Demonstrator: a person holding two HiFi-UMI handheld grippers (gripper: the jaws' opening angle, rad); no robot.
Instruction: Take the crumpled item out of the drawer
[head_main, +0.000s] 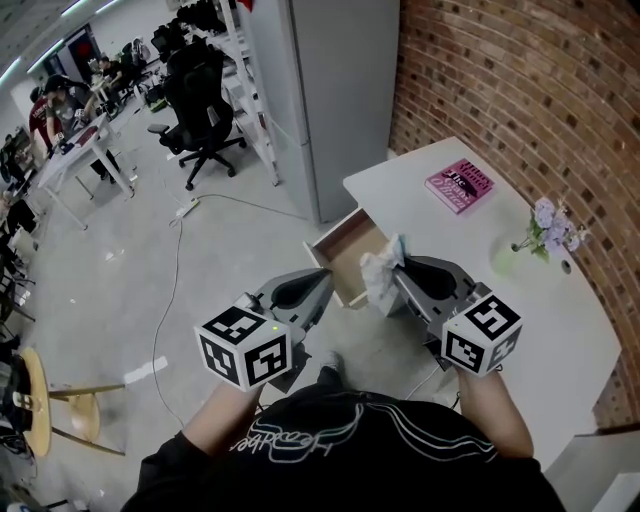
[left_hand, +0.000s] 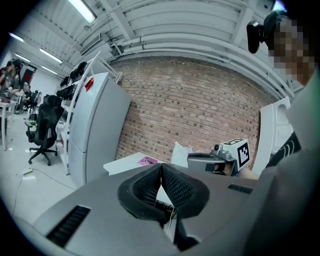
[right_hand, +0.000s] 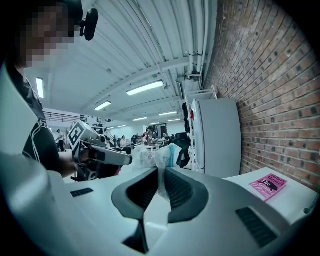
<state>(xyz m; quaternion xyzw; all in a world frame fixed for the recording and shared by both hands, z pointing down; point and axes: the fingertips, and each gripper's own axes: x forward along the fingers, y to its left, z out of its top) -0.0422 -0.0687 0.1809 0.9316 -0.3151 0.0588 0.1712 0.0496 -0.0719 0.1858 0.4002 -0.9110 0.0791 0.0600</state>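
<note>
— Crumpled item (head_main: 383, 272): where is it in the head view?
— It is white and bunched, at the tip of the right gripper (head_main: 397, 266). It shows over the right edge of the open drawer (head_main: 345, 248) set in the white tabletop (head_main: 590, 330). The left gripper (head_main: 324, 280) is just beside the drawer's front, apart from the item. A pink book (head_main: 459, 185) lies farther back on the tabletop.
— And the left gripper view?
— Its jaws are pressed together with nothing between them. Beyond them the right gripper (left_hand: 220, 157) shows, with the white item (left_hand: 179, 154) at its tip.
— The right gripper view?
— The jaws pinch the crumpled item (right_hand: 160, 156) and are nearly together. Its white folds rise above their tips, clear of any surface. The left gripper (right_hand: 102, 156) is at the left and the pink book (right_hand: 269, 186) at the right.
</note>
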